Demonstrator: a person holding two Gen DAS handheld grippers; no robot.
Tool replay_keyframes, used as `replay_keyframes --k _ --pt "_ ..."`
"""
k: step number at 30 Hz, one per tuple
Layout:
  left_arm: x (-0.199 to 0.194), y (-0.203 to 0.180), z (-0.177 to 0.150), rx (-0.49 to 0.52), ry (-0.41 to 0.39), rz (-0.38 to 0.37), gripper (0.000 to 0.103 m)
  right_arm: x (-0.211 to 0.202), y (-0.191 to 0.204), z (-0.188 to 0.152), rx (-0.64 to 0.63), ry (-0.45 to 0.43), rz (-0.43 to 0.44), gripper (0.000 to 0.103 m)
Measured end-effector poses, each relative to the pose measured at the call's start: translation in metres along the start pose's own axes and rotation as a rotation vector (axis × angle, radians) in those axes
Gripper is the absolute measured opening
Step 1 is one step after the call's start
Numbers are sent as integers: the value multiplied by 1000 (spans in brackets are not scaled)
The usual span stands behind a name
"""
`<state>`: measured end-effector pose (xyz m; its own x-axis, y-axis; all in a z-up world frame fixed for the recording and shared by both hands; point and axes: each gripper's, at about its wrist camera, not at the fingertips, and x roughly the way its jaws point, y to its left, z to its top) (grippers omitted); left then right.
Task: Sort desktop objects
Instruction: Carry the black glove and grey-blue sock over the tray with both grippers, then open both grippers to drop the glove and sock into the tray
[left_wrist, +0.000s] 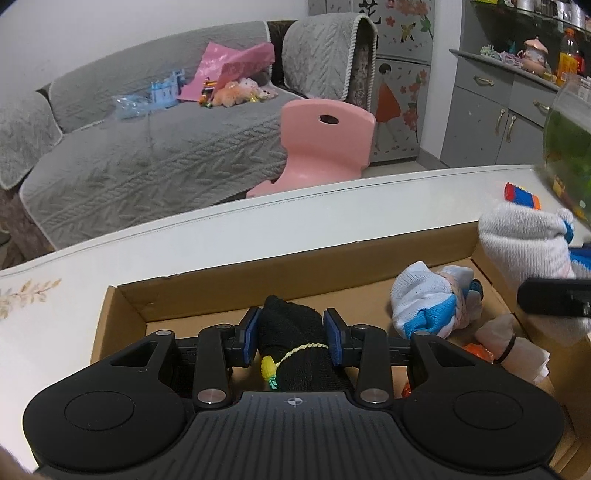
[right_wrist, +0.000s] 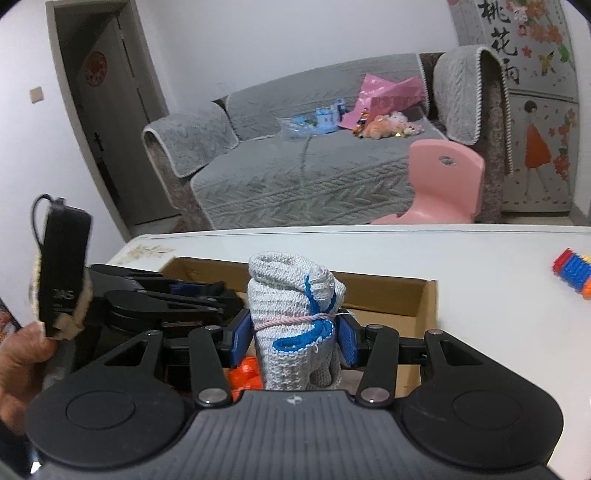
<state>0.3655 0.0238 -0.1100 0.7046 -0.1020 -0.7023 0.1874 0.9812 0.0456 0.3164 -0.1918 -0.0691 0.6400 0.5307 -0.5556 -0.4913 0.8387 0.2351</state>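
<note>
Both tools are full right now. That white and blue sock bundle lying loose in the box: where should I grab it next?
Grip the white and blue sock bundle across its rounded white middle, coming from above. It lies loose on the cardboard box floor, walls and other items close around, so the top looks most open.

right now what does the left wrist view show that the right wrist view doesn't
Only the left wrist view: the left gripper shut on a black sock roll, a white-and-blue sock bundle lying in the box, a glass bowl with green contents, and the cabinets.

Only the right wrist view: the right gripper's jaws shut on a grey sock roll, and a door.

Both: the cardboard box, the white table, the toy blocks, the pink chair and the sofa.
</note>
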Motion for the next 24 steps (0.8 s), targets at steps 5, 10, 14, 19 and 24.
replay_keyframes --k 5,10,14,19,24 --pt "3 -3 1 7 11 14 43 3 -4 -2 -24 6 -97 45" --pt "5 -7 -1 24 23 26 49 17 -5 -8 -62 39 -167 45" --pt "0 -5 -2 14 1 70 85 18 -6 -8 -61 38 -174 54" --pt "-11 -8 1 41 -9 79 86 5 0 -3 -81 -9 -167 90" --pt "-29 -19 1 116 -25 114 87 -13 6 3 -100 -55 -143 90"
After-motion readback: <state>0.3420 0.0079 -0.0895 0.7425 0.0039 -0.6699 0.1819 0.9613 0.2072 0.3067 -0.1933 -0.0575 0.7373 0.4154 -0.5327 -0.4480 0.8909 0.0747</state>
